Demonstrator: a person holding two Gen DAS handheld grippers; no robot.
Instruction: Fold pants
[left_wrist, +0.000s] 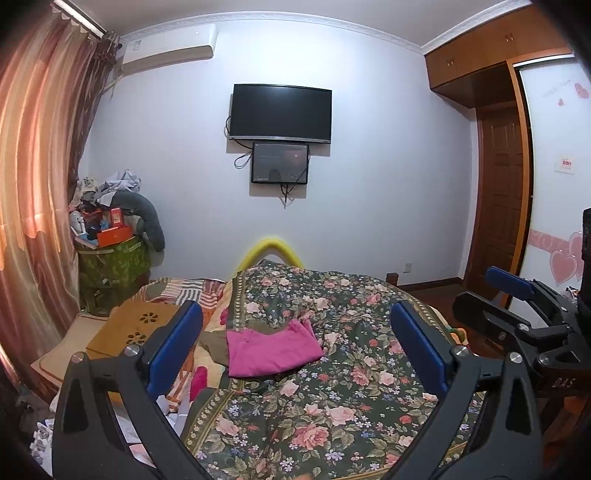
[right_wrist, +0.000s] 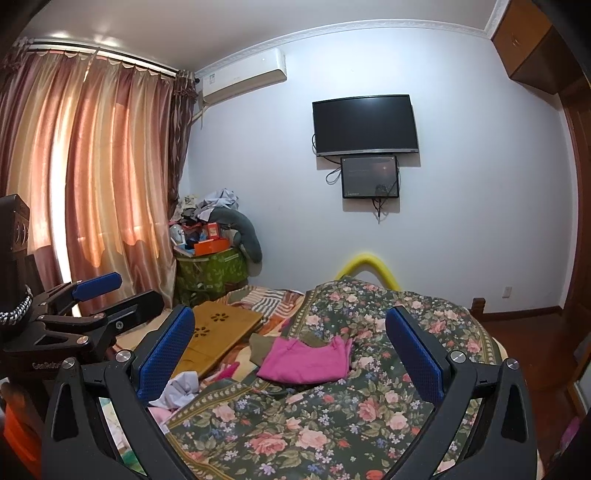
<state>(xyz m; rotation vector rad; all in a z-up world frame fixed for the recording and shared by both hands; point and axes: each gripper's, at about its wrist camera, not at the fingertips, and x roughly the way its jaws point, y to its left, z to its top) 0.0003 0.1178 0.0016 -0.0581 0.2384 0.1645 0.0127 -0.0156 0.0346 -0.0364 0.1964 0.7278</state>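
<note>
While both cameras look down the length of the bed, I hold my left tongs spread wide with nothing between the blue pads, and my right tongs are spread just as wide and equally bare. The pink pants lie on the floral quilt as a flat, folded rectangle, well apart from both tongs; in the left wrist view they sit near centre, a touch toward 7 o'clock, and in the right wrist view the same pants lie just below centre, at about 6 o'clock. An olive-brown cloth touches their edge on the 9 o'clock side and runs under it. At 9 o'clock from the pants a wooden lap tray rests on a striped blanket. In the left wrist view my right tongs show at 3 o'clock, hovering beside the bed. On the far wall hangs a dark television with a smaller screen just beneath it.
</note>
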